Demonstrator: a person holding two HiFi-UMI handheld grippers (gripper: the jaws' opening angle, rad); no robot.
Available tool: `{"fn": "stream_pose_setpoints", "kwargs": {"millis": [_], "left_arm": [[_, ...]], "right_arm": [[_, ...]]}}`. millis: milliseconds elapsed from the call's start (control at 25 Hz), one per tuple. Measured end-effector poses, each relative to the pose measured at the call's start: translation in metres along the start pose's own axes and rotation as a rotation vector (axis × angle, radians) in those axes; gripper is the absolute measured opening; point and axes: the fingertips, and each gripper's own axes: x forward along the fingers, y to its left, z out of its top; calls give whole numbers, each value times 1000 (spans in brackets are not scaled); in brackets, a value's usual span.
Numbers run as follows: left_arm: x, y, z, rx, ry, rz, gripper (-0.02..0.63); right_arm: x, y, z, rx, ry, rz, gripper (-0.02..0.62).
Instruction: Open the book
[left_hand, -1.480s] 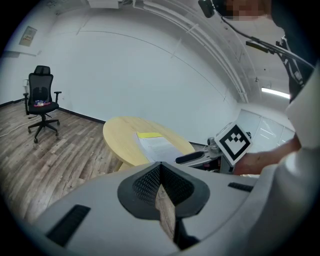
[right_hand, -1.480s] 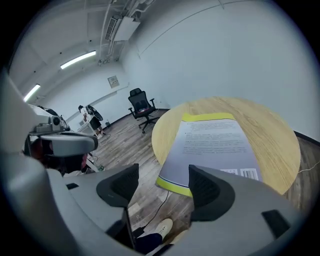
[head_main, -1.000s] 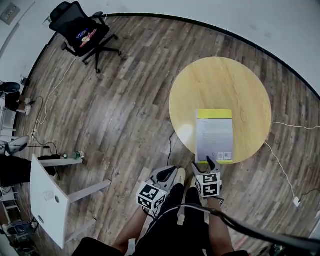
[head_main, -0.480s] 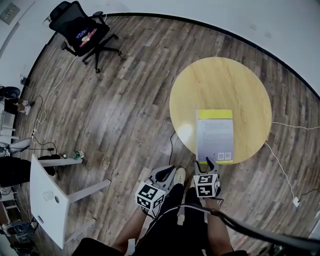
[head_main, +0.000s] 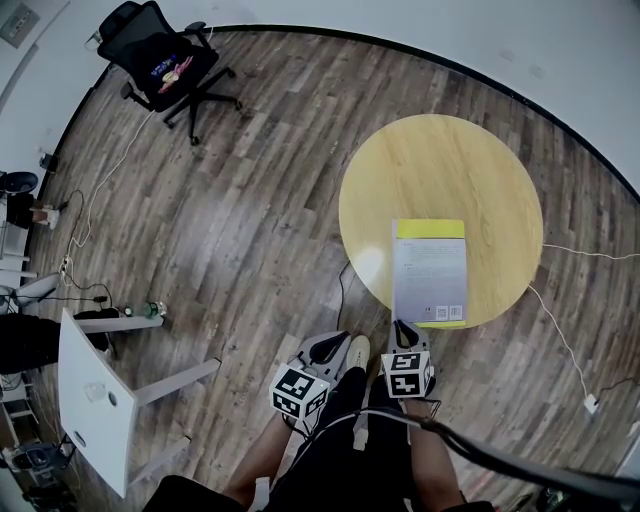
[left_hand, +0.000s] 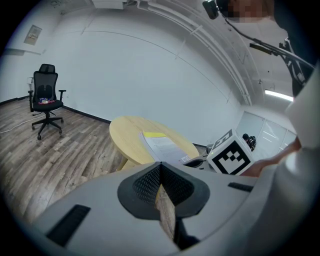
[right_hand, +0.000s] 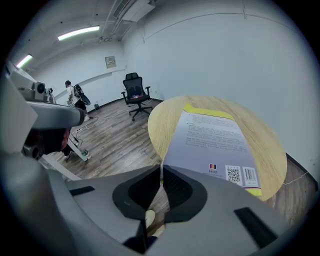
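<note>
A round, pale wood desk (head_main: 440, 160) stands on a plank floor (head_main: 250, 200) in a room with white walls. A closed book (head_main: 430, 270) is the only thing on it. The book lies flat with its printed back cover up and a yellow band at its far end. It runs from about the middle of the desk to the near edge, and its near left corner sticks out just past that edge.

The far half of the desk and both its sides are bare. The floor around the desk is open. A black office chair (head_main: 160, 55) stands well away by the far wall, and a white table (head_main: 90, 400) stands off to the left. Thin cables (head_main: 575, 350) trail across the floor to the right of the desk.

The right hand-held gripper (right_hand: 161, 169) points down at the desk's near edge. Its jaws are closing and almost together, and the thin near left corner of the book is pinched between the pads. The left hand-held gripper (left_hand: 160, 167) hangs just beside it, off the desk and above the floor by the person's legs. Its jaws are together at the tips and nothing is between them.
</note>
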Motion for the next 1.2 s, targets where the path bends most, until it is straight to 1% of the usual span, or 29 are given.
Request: {"fn": "stream_pose_setpoints", "kwargs": {"millis": [360, 720, 880, 1000, 1200], "left_arm": [[1, -3, 5, 5, -5, -1, -5], [0, -6, 20, 25, -30, 1, -5], [-2, -13, 40, 50, -55, -5, -5], [-3, -19, 55, 71, -77, -10, -5], [1, -29, 80, 110, -105, -27, -5]], "right_arm": [[-3, -1, 2, 5, -2, 9, 14], [-18, -8, 14, 18, -37, -4, 12], [-31, -17, 25, 22, -62, -24, 12], [-45, -24, 30, 46, -85, -44, 12], [-76, -44, 50, 78, -142, -90, 12]]}}
